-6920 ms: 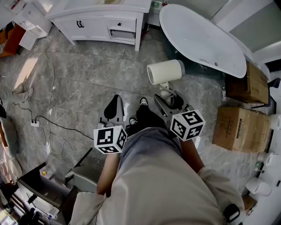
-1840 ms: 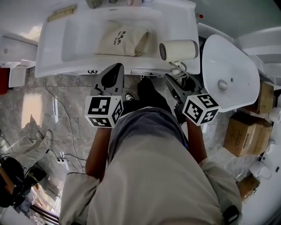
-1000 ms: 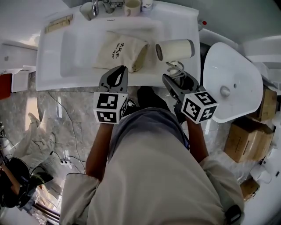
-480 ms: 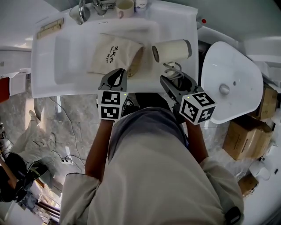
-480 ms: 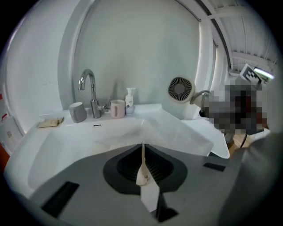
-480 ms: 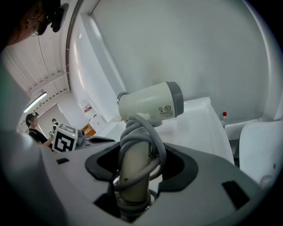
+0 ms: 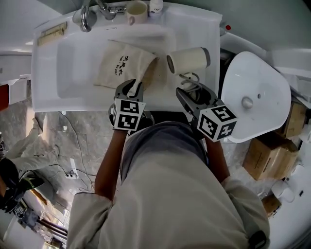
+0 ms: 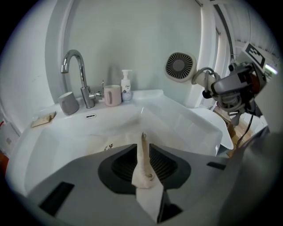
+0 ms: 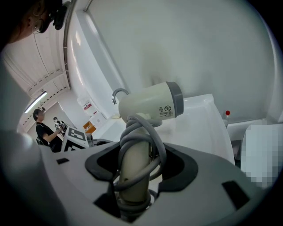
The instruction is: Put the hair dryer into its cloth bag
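surface: white washbasin (image 7: 48, 87) | in bowl: cloth bag (image 7: 119, 68) | back rim — tap (image 7: 87, 12), mug (image 7: 136, 10), soap bottle (image 7: 156, 5)
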